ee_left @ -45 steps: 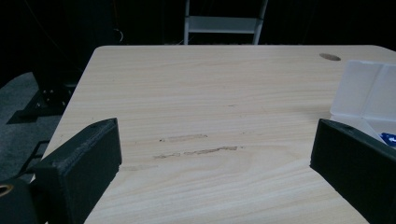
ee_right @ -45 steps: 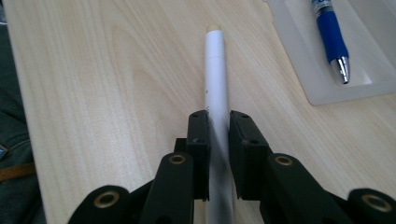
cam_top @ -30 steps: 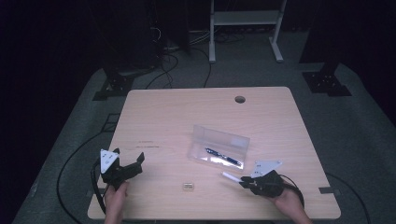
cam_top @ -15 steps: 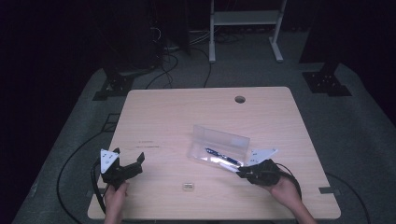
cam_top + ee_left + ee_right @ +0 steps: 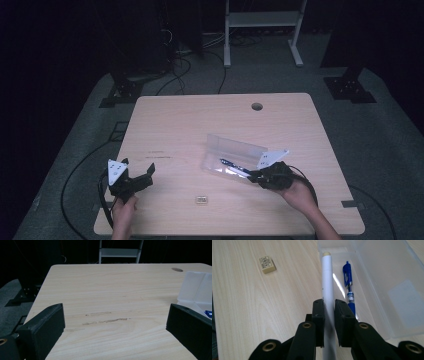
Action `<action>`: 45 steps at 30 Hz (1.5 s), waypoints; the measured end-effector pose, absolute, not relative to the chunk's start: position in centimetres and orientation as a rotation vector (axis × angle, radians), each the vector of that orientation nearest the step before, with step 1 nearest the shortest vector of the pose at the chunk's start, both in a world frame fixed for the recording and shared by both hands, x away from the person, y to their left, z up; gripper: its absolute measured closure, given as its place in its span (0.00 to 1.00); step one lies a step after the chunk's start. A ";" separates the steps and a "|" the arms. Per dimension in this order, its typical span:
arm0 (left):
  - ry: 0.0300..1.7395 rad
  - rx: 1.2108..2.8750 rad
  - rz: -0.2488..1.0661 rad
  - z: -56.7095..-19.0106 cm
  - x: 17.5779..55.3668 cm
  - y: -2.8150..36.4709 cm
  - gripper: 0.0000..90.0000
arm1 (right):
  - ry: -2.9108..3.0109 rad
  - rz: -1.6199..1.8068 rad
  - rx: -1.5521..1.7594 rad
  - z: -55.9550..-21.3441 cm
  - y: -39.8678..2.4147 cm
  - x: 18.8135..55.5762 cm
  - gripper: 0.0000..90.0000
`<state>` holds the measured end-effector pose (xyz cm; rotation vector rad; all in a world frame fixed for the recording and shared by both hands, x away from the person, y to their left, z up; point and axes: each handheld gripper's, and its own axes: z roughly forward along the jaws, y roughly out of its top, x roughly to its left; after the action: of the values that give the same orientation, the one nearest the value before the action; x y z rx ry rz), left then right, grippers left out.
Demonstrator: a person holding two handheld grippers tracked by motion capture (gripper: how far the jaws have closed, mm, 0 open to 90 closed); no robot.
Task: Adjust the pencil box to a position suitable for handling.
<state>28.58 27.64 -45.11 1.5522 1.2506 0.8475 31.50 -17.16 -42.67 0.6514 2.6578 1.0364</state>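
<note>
Carrying the white pen to the open case

My right gripper (image 5: 329, 305) is clamped on a white cylindrical pen with a cream end cap (image 5: 327, 280), its tip poised over the near end of the clear plastic pencil case (image 5: 387, 277), toward the table's right edge, beside the blue ballpoint pen (image 5: 348, 282) already inside. Next, I judge, I must lower it in parallel and release. My left gripper (image 5: 131, 181) rests wide open and empty near the front left corner. A small beige eraser (image 5: 267, 264) remains on the light wooden table (image 5: 180, 130).
</note>
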 end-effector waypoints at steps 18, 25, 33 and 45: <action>1.250 1.551 0.848 -45.1 28.7 27.6 0.01 | 2.669 1.014 0.580 -41.4 -15.3 32.9 0.87; 1.250 1.544 0.847 -45.0 28.6 27.6 0.01 | 2.672 1.003 0.576 -41.5 -14.6 33.6 0.87; 1.244 1.536 0.850 -45.0 28.6 27.7 0.01 | 2.691 0.974 0.578 -42.1 -13.6 34.5 0.87; 1.245 1.536 0.848 -45.0 28.6 27.7 0.01 | 2.725 0.925 0.616 -43.7 -12.9 35.9 0.87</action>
<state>28.61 27.71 -44.96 1.5356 1.2447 0.8480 35.86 -12.86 -43.69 0.6156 2.7246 0.9254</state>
